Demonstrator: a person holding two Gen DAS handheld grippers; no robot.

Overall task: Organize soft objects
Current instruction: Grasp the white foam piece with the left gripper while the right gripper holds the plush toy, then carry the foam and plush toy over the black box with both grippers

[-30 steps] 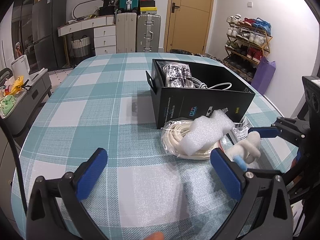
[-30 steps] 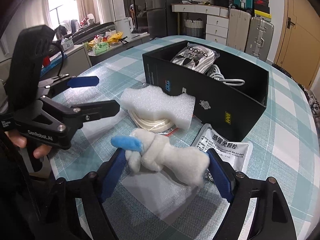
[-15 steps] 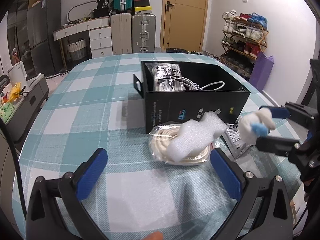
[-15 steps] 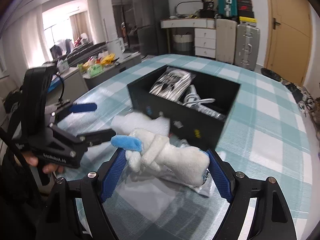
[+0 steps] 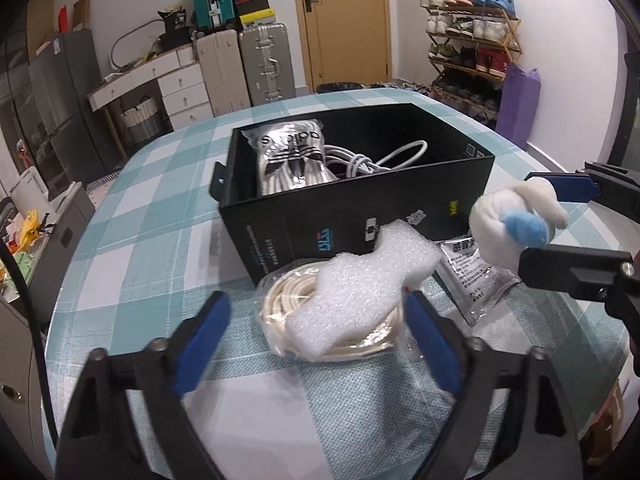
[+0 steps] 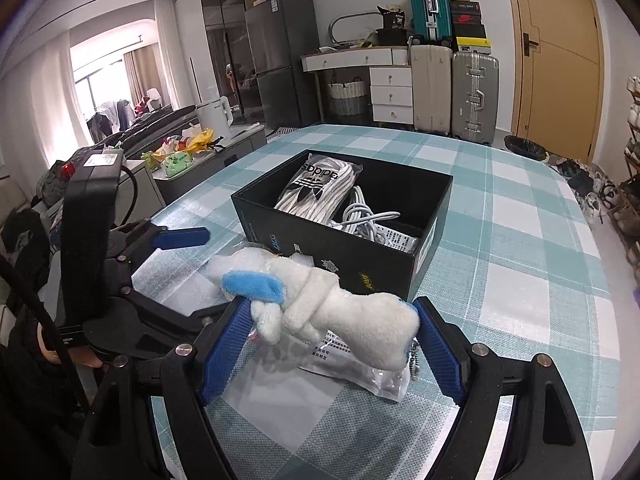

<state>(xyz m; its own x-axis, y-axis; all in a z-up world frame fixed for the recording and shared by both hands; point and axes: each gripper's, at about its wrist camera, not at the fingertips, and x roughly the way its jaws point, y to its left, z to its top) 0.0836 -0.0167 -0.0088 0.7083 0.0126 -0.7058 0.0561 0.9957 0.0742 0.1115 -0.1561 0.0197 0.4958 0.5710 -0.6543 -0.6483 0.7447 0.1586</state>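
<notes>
Only from the left: empty spread left tongs (image 5: pixel 316 340); right tongs (image 6: pixel 330 354) clamping plush toy (image 6: pixel 332 308).

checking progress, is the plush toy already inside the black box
No, the plush toy is held in the right gripper, in front of the black box.

Your right claw (image 6: pixel 330 342) is raised off the tabletop (image 6: pixel 520 240), its blue pads (image 6: pixel 438 354) closed on the white plush toy (image 6: pixel 320 304) lying crosswise between them. Your left claw (image 5: pixel 316 348) sits low with its blue pads (image 5: pixel 200 340) spread wide apart, gripping nothing.
</notes>
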